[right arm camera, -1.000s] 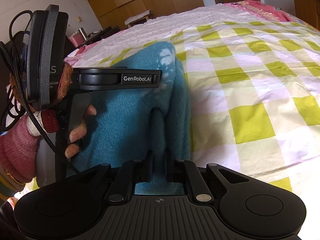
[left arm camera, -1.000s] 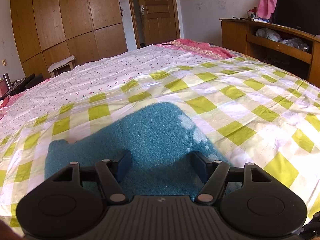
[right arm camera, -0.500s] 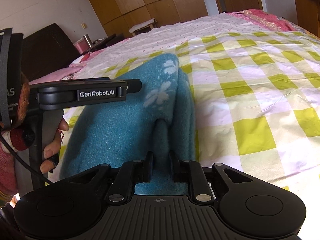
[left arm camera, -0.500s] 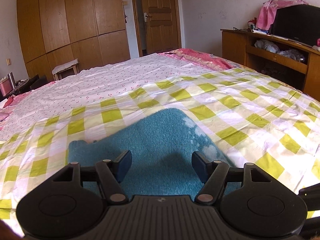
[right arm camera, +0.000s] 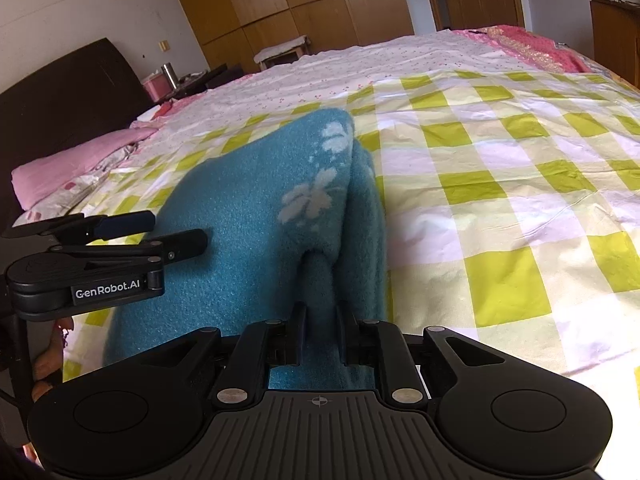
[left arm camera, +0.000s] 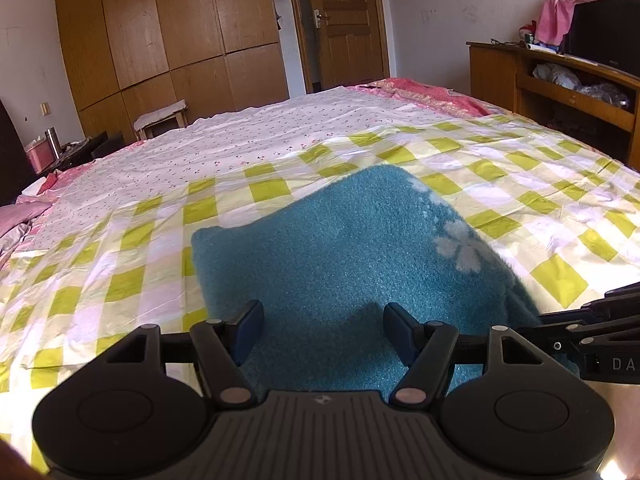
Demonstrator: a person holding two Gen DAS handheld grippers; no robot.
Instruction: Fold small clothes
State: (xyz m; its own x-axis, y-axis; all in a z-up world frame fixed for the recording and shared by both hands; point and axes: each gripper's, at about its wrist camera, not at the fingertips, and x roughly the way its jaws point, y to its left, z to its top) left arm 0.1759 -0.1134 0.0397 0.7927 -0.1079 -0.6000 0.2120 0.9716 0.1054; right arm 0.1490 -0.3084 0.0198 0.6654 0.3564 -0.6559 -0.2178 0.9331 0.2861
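A fluffy teal garment (left arm camera: pixel 352 248) with white flower prints lies folded on the checked bedspread (left arm camera: pixel 520 184). My left gripper (left arm camera: pixel 323 332) hovers over its near edge, open, with nothing between the blue pads. In the right wrist view the left gripper (right arm camera: pixel 168 232) shows side-on at the garment's left side, with a hand on its handle. My right gripper (right arm camera: pixel 320 324) is shut on a raised ridge of the teal garment (right arm camera: pixel 248 224) at its near right edge. The right gripper's fingers (left arm camera: pixel 580 320) poke in at the right edge of the left wrist view.
The bed carries a yellow-checked cover in front and a white flowered sheet (left arm camera: pixel 248 140) behind. A pink pillow (right arm camera: pixel 68 164) and a dark headboard (right arm camera: pixel 68 92) are at the left. A wooden cabinet (left arm camera: pixel 560 84) stands to the right, wardrobes (left arm camera: pixel 160 32) and a door at the back.
My left gripper has drawn back and sideways from over the garment, staying open. The right gripper's jaws have eased slightly apart around the pinched fold, which stays between them.
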